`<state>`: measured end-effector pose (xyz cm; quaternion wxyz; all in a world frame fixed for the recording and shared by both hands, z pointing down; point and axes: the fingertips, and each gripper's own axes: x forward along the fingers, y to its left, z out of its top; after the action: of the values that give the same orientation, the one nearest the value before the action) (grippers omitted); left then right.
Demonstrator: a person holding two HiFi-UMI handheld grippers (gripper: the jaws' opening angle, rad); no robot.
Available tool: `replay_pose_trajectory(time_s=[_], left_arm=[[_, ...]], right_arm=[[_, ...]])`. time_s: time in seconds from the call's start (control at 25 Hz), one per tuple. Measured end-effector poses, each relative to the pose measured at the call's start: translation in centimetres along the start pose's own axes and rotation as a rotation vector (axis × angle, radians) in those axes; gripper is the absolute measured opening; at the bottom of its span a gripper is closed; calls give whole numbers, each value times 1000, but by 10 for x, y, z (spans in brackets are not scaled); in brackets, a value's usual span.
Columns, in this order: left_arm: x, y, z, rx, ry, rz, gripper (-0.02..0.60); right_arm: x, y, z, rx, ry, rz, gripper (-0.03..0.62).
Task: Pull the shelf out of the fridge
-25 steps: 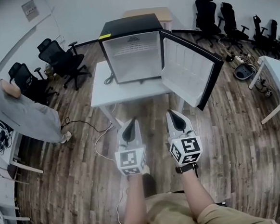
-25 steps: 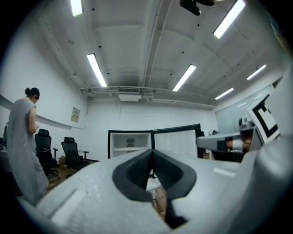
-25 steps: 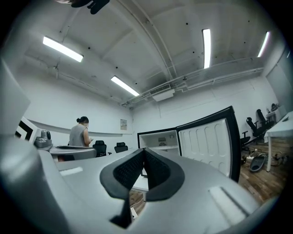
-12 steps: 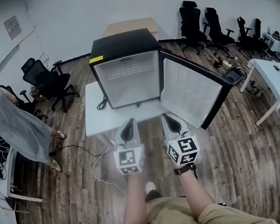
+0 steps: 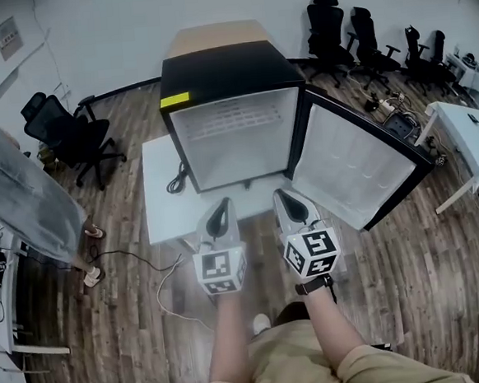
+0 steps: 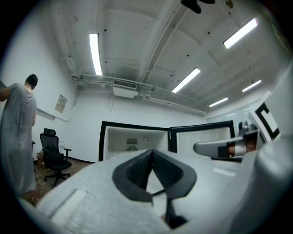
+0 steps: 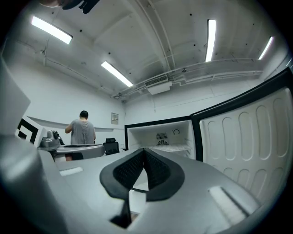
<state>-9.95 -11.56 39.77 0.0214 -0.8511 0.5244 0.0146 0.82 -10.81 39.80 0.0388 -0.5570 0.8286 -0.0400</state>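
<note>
White table [image 5: 163, 202] bears the open fridge [image 5: 223, 68], shelf [image 5: 230, 118] inside; left gripper [image 5: 221, 204] and right gripper [image 5: 283, 194] both pressed together, empty.

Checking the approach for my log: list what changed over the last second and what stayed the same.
The person stepped toward the fridge, carrying the left gripper and right gripper forward. In the head view their tips now overlap the table's near edge. Nothing was taken hold of or let go. Unchanged: both grippers' fingers shut and empty, the door open, the shelf inside.
</note>
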Motion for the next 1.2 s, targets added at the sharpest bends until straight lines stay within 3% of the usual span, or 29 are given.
replay_pose_trajectory(time_s=[0.24,0.76,1.2], left_arm=[[40,14,-18,-29,39,-20,1],[131,42,-17,22,36,-13,2],[169,69,-37,2,67,37,2]], right_arm=[[36,-19,-6,-2,24,-8,6],[142,-75,-24,119,58,37,13],[213,-94,-57,377,68,92,120]])
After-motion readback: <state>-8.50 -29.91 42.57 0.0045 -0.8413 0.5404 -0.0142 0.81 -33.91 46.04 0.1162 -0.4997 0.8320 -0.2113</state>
